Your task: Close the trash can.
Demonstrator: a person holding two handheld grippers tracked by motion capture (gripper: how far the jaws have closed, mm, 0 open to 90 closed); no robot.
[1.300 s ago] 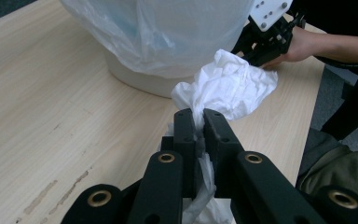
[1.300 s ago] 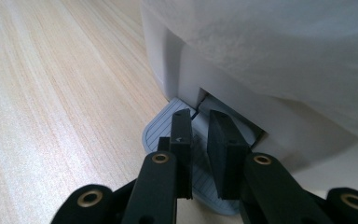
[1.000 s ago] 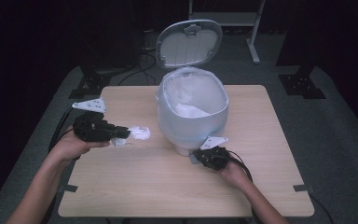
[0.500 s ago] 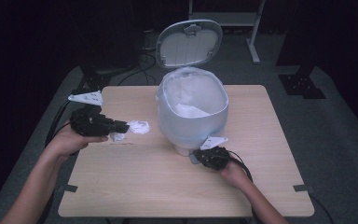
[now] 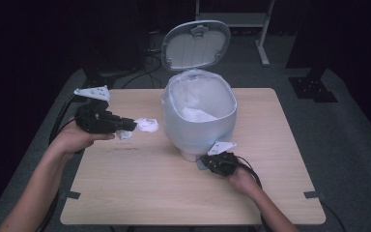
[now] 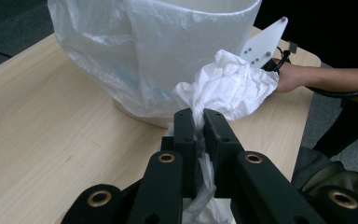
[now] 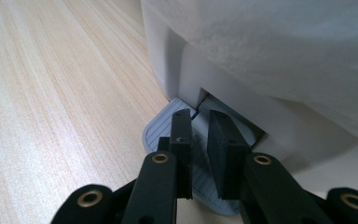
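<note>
One crumpled tissue (image 6: pixel 226 88), light and soft, is pinched in your closed left gripper (image 5: pixel 125 126) beside the bin (image 5: pixel 199 116); your right gripper (image 7: pixel 200 122), slightly open, presses its pedal (image 7: pixel 161 133).

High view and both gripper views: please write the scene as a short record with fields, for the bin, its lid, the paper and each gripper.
bin: white pedal bin lined with a plastic bag, standing on the wooden table
lid: lid stands open
paper: crumpled paper lifted off the table, beside the bin, not yet inside
left gripper: left gripper shut on the paper
right gripper: right gripper rests on the grey pedal, fingers slightly apart, clamping nothing
</note>
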